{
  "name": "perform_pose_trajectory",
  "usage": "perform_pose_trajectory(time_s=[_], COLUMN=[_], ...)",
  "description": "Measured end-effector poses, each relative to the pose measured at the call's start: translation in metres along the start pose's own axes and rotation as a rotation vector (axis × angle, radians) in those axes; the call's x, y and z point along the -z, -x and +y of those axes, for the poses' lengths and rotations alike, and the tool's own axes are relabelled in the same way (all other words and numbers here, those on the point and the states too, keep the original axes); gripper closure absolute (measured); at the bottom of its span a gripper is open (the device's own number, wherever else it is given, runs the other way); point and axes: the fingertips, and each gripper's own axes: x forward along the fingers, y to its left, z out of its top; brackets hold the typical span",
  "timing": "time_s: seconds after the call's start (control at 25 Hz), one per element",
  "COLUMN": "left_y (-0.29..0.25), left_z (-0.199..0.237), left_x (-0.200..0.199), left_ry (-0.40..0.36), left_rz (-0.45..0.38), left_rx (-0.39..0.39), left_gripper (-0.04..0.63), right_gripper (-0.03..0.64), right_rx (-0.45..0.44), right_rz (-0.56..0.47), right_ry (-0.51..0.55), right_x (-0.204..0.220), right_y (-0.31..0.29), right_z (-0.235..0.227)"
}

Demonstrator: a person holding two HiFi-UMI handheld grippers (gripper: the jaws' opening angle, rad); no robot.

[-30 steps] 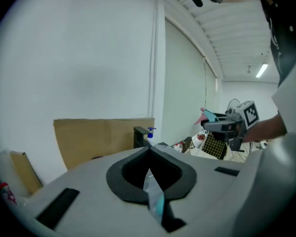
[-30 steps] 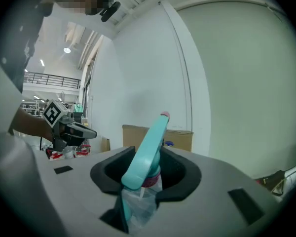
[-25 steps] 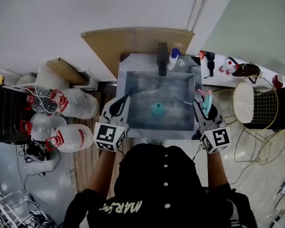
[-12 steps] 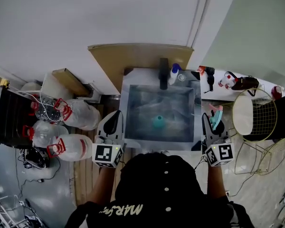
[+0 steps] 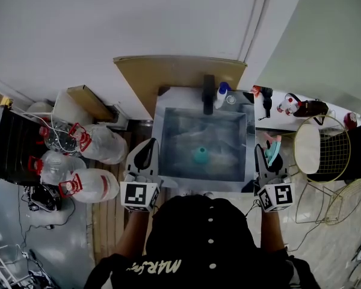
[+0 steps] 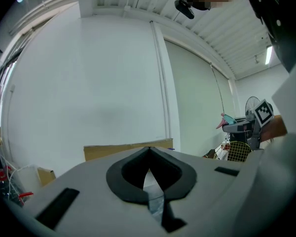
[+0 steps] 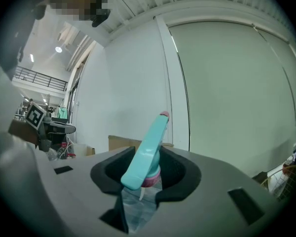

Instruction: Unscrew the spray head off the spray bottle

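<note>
A teal spray bottle (image 5: 200, 155) without its head stands in the metal sink (image 5: 201, 177) in the head view. The teal spray head (image 5: 271, 148) with pink trim is off the bottle, and my right gripper (image 5: 268, 153) is shut on it beside the sink's right rim. In the right gripper view the spray head (image 7: 145, 157) stands tilted between the jaws of my right gripper (image 7: 149, 169), nozzle up. My left gripper (image 5: 148, 146) hangs beside the sink's left rim, shut and empty; in the left gripper view my left gripper (image 6: 149, 154) has its black pads together.
A black faucet (image 5: 209, 94) and a white bottle with a blue cap (image 5: 221, 94) stand at the sink's back. Large water jugs (image 5: 90, 146) lie on the floor to the left. At right are a wire basket (image 5: 322, 146) and a counter with small items (image 5: 289, 104).
Both grippers have drawn back from over the sink to its sides, toward the person. The right one carried the spray head away from the bottle.
</note>
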Motion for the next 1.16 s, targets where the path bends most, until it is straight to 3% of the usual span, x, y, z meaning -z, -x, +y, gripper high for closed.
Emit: perform_pose_trajectory(time_s=[1.16], left_y=[0.001], left_z=[-0.009], left_x=[-0.005], left_ry=[-0.046], left_rz=[-0.024], left_rx=[0.01], left_gripper=[0.571], right_gripper=[0.463], right_rx=[-0.018], right_rz=[0.005], right_ry=[0.026], right_x=[-0.001], right_y=[0.001], right_z=[0.013])
